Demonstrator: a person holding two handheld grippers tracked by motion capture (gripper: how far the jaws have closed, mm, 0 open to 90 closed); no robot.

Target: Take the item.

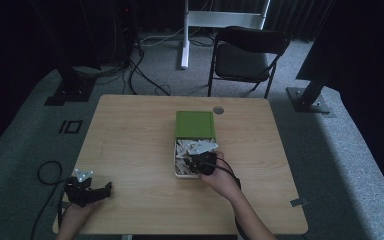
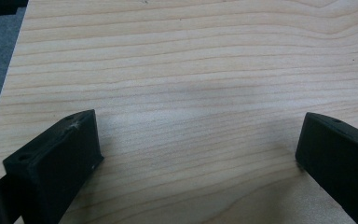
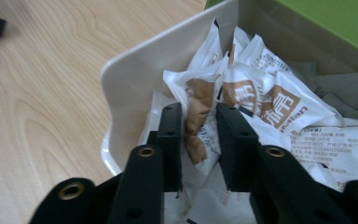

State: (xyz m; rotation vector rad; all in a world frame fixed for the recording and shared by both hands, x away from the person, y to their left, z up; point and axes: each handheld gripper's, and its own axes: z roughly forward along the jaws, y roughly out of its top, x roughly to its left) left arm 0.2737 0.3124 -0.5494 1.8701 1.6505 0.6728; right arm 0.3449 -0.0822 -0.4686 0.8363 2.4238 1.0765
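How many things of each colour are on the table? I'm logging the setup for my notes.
Green: 1, the box lid
White: 1, the open box, holding white-and-brown packets too jumbled to count
Black: 2, the left gripper and the right gripper
Grey: 1, a small round disc
Total: 5, packets aside

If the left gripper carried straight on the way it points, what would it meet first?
Probably nothing soon: the left gripper, jaws wide apart, faces bare wooden table, with no object ahead in the left gripper view.

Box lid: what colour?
Green; the lid shows best in the high view, behind the white box.
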